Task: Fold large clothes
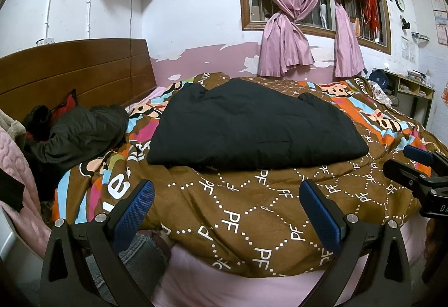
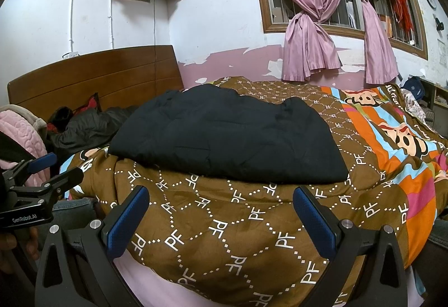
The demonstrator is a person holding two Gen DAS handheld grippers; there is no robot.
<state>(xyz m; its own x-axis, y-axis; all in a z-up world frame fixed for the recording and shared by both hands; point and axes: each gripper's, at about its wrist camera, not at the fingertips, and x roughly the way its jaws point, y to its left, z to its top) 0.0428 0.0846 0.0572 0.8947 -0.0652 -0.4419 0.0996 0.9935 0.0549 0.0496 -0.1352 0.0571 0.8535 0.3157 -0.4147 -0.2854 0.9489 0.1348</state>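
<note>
Left wrist view shows the black garment [image 1: 252,125] lying on the quilt [image 1: 252,209] near the middle of the bed, already folded into a compact, roughly rectangular stack with its near edge straight. Right wrist view confirms the same shape: the garment [image 2: 229,139] rests flat on the quilt [image 2: 224,223], with only slight bumps along the far edge. Judged from this, the fold of this item appears complete or nearly so; at most a final smoothing remains. A second dark jacket [image 1: 81,133] lies crumpled beside the headboard [image 1: 70,69] and is probably the next item to fold.

Left gripper [image 1: 226,206] is held level at the near edge of the bed, jaws spread wide and empty, clear of the garment. Right gripper [image 2: 221,211] takes the same pose just beside it, jaws likewise spread and holding nothing. Both point toward the garment without touching it.
</note>
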